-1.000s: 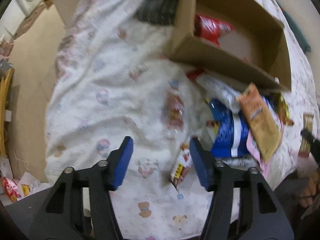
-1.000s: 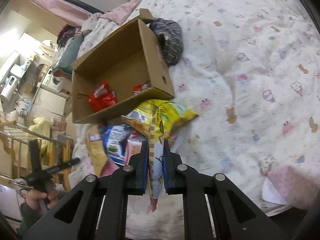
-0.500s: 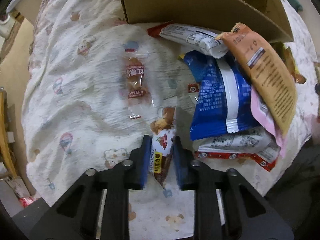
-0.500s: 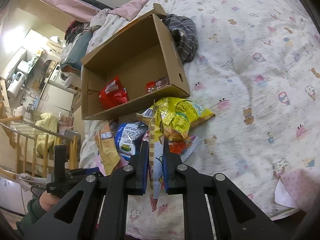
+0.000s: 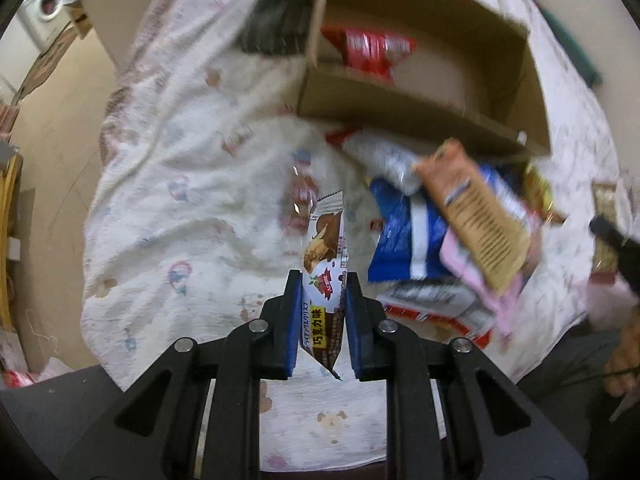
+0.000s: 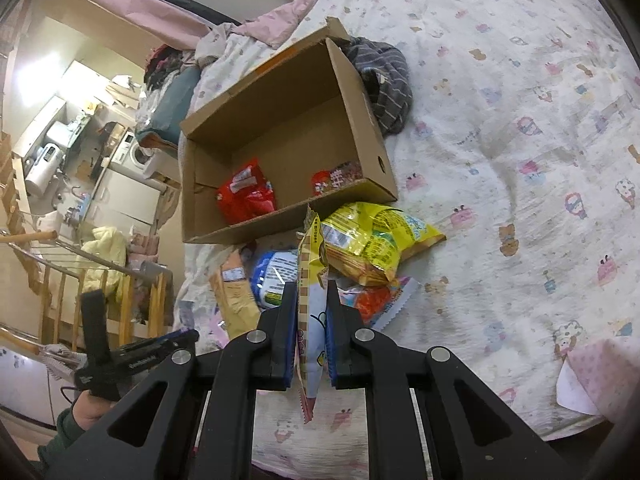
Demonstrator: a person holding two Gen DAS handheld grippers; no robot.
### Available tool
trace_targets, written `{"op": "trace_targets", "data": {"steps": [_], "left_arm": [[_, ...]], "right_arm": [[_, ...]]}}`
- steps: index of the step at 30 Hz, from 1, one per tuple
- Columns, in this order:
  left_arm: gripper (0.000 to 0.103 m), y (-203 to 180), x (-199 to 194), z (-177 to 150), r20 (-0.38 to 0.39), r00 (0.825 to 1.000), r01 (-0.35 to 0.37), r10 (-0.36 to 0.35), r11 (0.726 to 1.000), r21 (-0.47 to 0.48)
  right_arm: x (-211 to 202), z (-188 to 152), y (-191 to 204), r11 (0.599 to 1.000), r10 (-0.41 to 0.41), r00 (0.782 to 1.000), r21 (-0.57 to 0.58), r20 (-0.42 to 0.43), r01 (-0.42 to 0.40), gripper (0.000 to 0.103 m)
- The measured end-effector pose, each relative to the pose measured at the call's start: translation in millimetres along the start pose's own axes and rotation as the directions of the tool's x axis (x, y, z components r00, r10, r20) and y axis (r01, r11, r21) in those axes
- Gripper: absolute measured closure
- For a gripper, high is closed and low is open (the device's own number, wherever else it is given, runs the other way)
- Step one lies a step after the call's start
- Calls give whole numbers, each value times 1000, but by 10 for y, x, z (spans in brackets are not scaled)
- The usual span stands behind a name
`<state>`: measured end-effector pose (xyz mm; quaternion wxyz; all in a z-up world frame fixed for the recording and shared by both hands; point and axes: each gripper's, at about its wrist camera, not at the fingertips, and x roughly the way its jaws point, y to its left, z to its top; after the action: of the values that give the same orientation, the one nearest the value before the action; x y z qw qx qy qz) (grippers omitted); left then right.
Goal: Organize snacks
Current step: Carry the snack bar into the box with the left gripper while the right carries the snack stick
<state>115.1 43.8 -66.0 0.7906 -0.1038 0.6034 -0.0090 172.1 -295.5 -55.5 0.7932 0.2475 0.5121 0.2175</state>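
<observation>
My left gripper is shut on a slim chocolate wafer packet, lifted off the bedsheet and standing upright between the blue pads. My right gripper is shut on a thin yellow-and-white snack packet, also upright. An open cardboard box lies on the bed with a red snack bag and a smaller red packet inside. In front of it is a pile of snacks: a yellow chip bag, a blue bag and an orange-brown packet.
A clear-wrapped small snack lies on the patterned bedsheet. A grey striped garment sits behind the box. The bed's edge drops to the floor at left, with a wooden rail and a washing machine beyond. A hand holds the other gripper.
My left gripper closed on the wafer packet and lifted it off the sheet, the view pulling back from the pile. My right gripper keeps its packet and barely moved.
</observation>
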Motion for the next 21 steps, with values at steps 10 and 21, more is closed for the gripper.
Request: {"op": "trace_targets", "data": {"steps": [10,21], "left_arm": [[86,-147,-461,466,140,989,41,-41,999,2],[86,-444,-629,1099,233,972,21,-41,996,86]], "right_arm": [[-118,200,213,999,35,998,-31,55,-33,90],[70,715,478,996,30,997,-87,65,-25,90]]}}
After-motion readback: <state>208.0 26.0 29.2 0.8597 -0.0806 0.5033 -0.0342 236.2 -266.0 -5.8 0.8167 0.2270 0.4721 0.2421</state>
